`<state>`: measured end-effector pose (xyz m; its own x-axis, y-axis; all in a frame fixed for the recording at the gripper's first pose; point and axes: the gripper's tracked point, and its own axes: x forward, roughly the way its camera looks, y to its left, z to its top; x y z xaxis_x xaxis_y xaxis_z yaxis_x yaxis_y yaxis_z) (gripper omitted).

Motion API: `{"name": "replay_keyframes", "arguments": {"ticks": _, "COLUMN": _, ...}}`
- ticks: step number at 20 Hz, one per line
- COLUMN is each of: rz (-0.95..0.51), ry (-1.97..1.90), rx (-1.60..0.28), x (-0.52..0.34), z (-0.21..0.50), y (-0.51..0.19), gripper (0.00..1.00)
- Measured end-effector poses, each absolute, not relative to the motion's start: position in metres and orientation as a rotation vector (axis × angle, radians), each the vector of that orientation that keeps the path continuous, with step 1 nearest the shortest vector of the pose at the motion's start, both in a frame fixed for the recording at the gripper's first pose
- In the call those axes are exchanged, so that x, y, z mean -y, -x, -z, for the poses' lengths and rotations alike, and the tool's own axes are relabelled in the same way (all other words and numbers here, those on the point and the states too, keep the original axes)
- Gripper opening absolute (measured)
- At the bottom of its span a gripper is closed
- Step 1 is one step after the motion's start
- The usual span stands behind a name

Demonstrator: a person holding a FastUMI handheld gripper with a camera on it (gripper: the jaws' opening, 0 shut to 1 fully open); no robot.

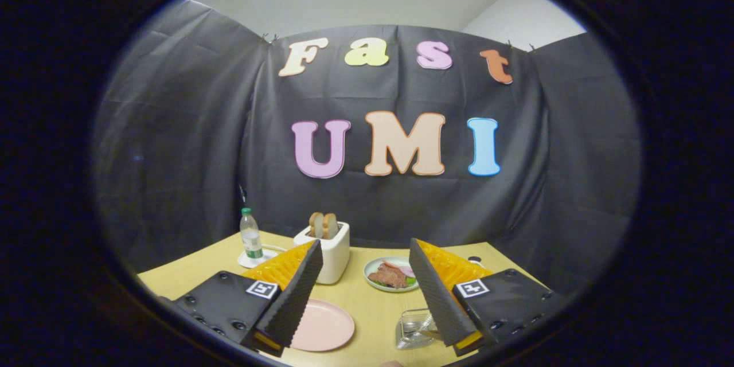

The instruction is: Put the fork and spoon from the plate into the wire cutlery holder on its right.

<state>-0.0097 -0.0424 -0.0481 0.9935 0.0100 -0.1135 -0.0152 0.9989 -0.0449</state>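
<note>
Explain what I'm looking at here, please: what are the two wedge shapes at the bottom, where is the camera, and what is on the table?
The two wedges are the fingers of a handheld gripper that a person carries; no robot arm is involved. The camera rides on that gripper and looks forward along the fingers through a fisheye lens, which is why the picture is round and bent. The fingers stand wide apart and hold nothing.

On the wooden table, between the fingers, lies a pink plate, partly hidden by one finger. Beside the other finger sits a see-through container; I cannot tell what it holds. Beyond the fingers stand a white toaster with two bread slices, a water bottle, and a small plate of food.
</note>
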Motion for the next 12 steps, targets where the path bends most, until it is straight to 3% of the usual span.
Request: {"name": "replay_keyframes", "arguments": {"ticks": 12, "rz": 0.049, "ry": 0.034, "rx": -0.098, "x": 0.046, "z": 0.037, "y": 0.002, "gripper": 0.96}}
